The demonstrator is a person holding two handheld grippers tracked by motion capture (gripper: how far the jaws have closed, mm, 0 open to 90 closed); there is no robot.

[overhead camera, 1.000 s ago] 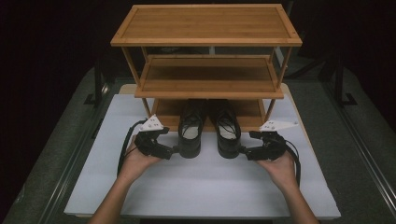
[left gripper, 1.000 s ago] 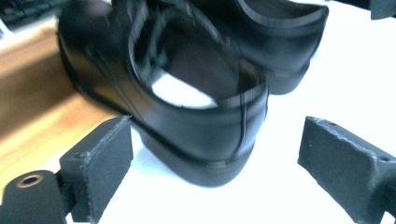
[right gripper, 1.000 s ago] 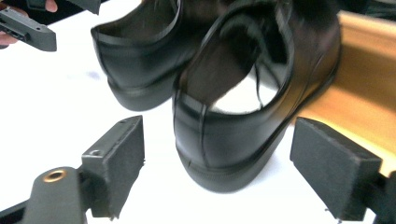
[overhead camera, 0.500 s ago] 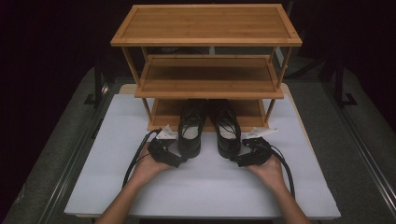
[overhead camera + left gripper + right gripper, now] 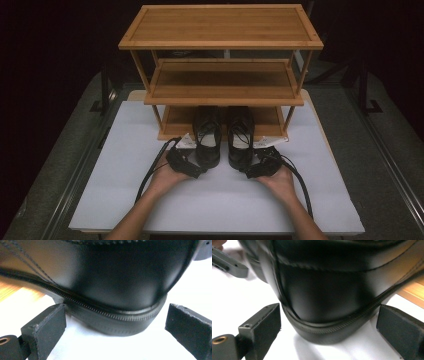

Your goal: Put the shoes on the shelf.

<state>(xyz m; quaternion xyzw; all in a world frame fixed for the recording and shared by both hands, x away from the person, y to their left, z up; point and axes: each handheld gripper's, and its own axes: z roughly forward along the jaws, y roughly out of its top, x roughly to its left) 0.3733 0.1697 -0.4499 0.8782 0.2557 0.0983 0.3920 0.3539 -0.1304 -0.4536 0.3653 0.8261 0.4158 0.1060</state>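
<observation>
Two black leather shoes stand side by side, toes on the rack's bottom shelf and heels on the white table. My left gripper lies low behind the left shoe. In the left gripper view its jaws are open, and that shoe's heel sits between the pads untouched. My right gripper is behind the right shoe. Its jaws are open around that heel, with gaps on both sides. Both pairs of jaws have just been opening.
A three-tier bamboo rack stands at the back of the white table; its upper two shelves are bare. Black cables trail from each gripper toward the front edge. A dark floor and metal rails flank the table.
Both hands have sunk to the table and drawn in toward the shoe heels. The grippers have tipped level, so their grey plates have dropped out of sight.
</observation>
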